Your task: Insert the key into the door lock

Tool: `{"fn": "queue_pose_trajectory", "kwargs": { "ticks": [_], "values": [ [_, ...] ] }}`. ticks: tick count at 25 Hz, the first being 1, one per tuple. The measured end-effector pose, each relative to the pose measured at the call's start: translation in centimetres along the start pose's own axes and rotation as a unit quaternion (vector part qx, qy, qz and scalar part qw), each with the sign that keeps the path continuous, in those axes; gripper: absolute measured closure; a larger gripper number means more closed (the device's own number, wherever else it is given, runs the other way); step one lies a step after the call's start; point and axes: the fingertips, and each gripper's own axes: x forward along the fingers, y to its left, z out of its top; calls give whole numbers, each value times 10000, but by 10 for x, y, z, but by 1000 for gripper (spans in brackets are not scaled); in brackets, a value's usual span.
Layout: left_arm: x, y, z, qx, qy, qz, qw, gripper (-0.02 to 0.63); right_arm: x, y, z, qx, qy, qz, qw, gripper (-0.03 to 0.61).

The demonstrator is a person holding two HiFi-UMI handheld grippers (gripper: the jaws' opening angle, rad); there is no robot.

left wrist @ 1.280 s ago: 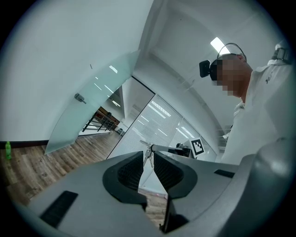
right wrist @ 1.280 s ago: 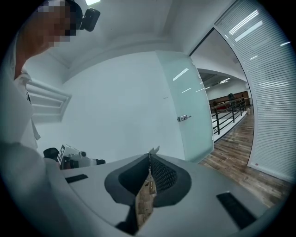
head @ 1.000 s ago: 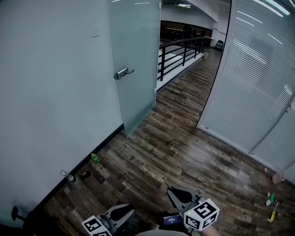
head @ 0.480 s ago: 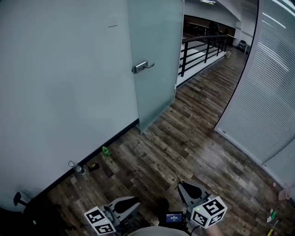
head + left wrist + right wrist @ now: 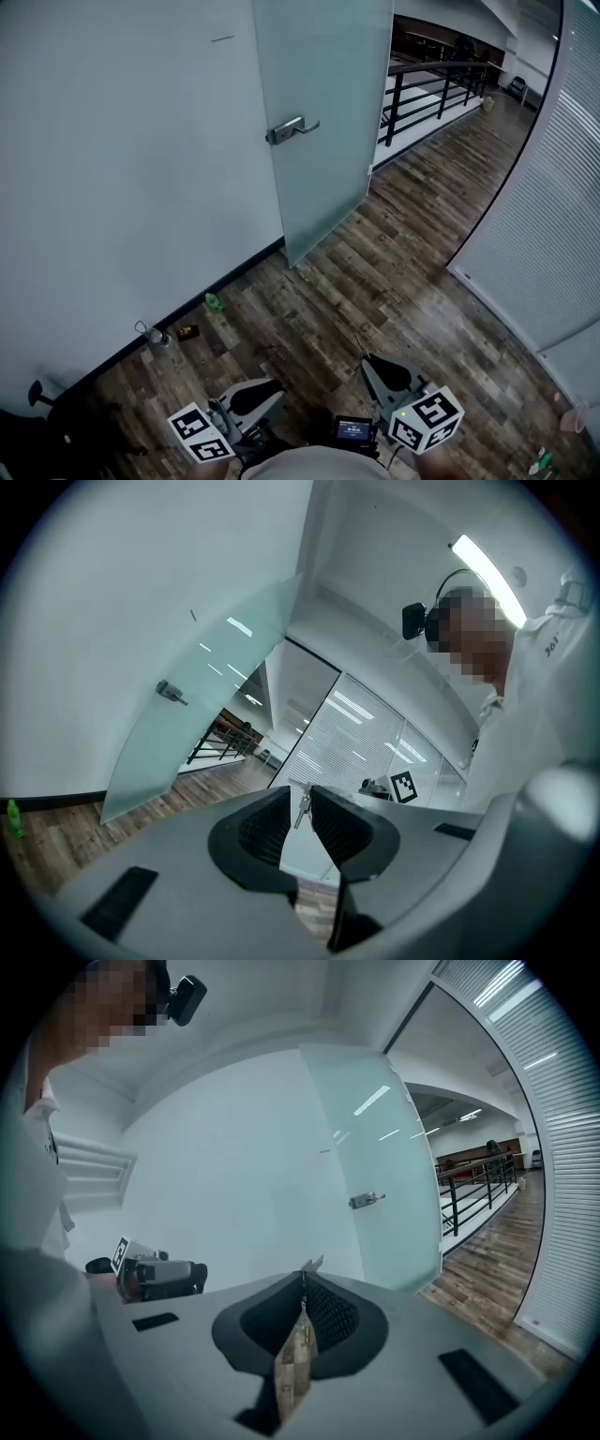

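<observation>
Key (image 5: pixel 312 1264): one that can be counted for certain. It is clamped at the tips of the right hand-held gripper (image 5: pixel 302 1277), whose jaws are clenched on it. Its light metal tip pokes up past them, and in the head view it shows as a thin line above that gripper. The left hand-held gripper (image 5: pixel 301 791) has its jaws slightly parted. A small key shape shows in the gap, but I cannot tell whether it sits between the pads or lies beyond them.

There are two hand-held grippers, both low in the head view, and one frosted glass door (image 5: pixel 323 112) standing ajar. The door carries one lever handle (image 5: pixel 292 127), well apart from both grippers. One black railing (image 5: pixel 422 89) runs behind the door. Three small things lie on the wooden floor (image 5: pixel 375 272) by the wall: a green one (image 5: pixel 214 302), a dark one (image 5: pixel 187 332) and a clear one (image 5: pixel 155 337).

Compared with a second ago, the door and its handle sit further right and look larger in the head view. The floor litter has slid right, and less of the blinds wall (image 5: pixel 562 216) shows. Both grippers keep the same pose.
</observation>
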Motion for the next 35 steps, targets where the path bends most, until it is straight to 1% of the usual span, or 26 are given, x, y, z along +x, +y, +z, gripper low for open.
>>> {"fn": "queue_pose_trajectory", "kwargs": {
  "ticks": [4,11,18,22,27,35],
  "values": [
    [23,16,12,15,-39,99,9999,531,18,-24,9,50,29,69,10000,561],
    [40,57,30,-14,20,185,9998,531,54,-43,13,147,190,109,9997,561],
    [59,127,63,-81,112,-61,9999,531,121,-60,33,232,167,-107,9995,561],
    [67,161,93,-29,194,-265,9995,531,162,-64,58,198,90,-230,9995,561],
    [67,203,121,-6,282,-364,9989,531,203,-67,81,163,7,-393,9991,561],
    [79,243,143,-78,392,-499,9980,531,237,-85,96,268,1,-635,9976,561]
  ]
}}
